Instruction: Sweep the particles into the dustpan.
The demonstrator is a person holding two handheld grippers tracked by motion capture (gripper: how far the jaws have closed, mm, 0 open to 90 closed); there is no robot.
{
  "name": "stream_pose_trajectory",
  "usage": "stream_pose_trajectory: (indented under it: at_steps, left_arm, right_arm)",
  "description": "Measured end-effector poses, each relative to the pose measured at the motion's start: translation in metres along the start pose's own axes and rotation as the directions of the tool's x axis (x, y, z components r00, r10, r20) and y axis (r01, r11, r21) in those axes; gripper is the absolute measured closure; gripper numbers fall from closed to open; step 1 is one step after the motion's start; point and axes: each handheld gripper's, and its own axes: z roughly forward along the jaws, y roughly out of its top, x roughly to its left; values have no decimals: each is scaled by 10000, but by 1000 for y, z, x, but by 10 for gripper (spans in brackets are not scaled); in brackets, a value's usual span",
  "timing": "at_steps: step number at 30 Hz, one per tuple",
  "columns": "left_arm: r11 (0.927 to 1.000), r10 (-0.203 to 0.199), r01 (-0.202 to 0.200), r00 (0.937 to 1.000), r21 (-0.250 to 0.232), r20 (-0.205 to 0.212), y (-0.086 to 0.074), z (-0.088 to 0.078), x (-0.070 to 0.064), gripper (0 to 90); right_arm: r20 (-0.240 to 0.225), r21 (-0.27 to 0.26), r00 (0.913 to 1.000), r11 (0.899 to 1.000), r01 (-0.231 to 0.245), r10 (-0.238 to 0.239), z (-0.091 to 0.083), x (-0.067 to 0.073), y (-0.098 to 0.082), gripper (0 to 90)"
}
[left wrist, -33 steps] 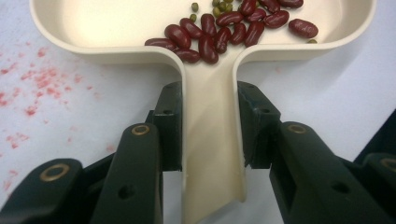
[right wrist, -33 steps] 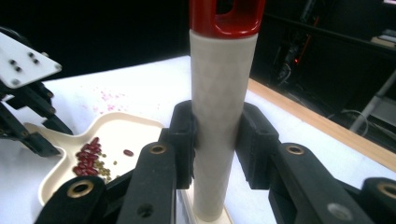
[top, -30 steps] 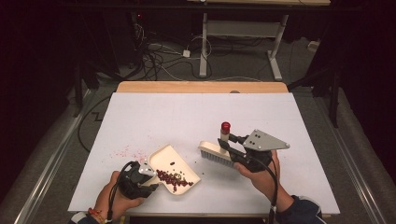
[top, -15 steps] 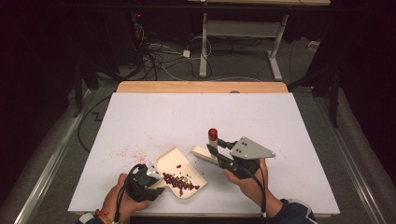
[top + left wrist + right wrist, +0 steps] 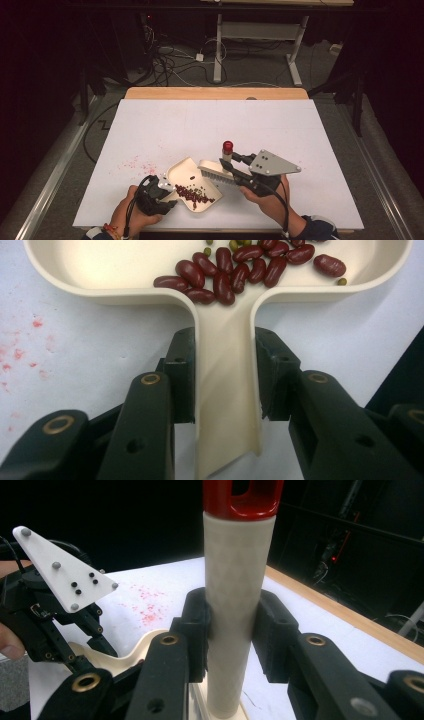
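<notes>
A cream dustpan (image 5: pixel 186 172) lies near the table's front edge with several dark red beans (image 5: pixel 194 194) and a few small green ones in it. My left gripper (image 5: pixel 166 192) is shut on its handle (image 5: pixel 227 390), the jaws pressed against both sides; the beans (image 5: pixel 235 267) sit just beyond. My right gripper (image 5: pixel 229 163) is shut on the upright white handle (image 5: pixel 237 605) of a brush with a red cap (image 5: pixel 228 146). The brush head (image 5: pixel 215 172) rests at the pan's right rim.
The white table (image 5: pixel 280 130) carries faint red speckles (image 5: pixel 135 164) left of the pan. Its wooden back edge (image 5: pixel 215 93) borders a dark floor with cables and desk legs. In the right gripper view the other gripper's grey plate (image 5: pixel 60 570) stands close on the left.
The right gripper has carried the brush leftward up to the dustpan's rim. The dustpan and left gripper have shifted only slightly.
</notes>
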Motion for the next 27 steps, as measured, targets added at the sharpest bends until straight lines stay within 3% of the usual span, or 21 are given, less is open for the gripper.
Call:
stream_pose_trajectory:
  at_steps: [5,9,14,21,27]
  left_arm:
    - [10000,14,-14,10000,19,-7,0,1,0,640]
    - [10000,32,-32,10000,71,-66,0,1,0,640]
    - [10000,38,-38,10000,58,-90,2,1,-1,639]
    - [10000,46,-46,9999,33,-110,4,1,0,640]
    - [10000,-62,62,10000,34,-40,4,4,2,640]
  right_arm:
    - [273,37,9996,10000,56,-57,-25,-12,1,703]
    - [294,425,9995,9991,-94,81,-35,-17,-7,703]
    - [-23,838,10000,9965,-37,39,-31,-10,-15,703]
    - [-633,668,9980,9978,0,42,-20,9,-11,703]
    - [-976,235,9949,9995,-226,248,-24,6,-7,703]
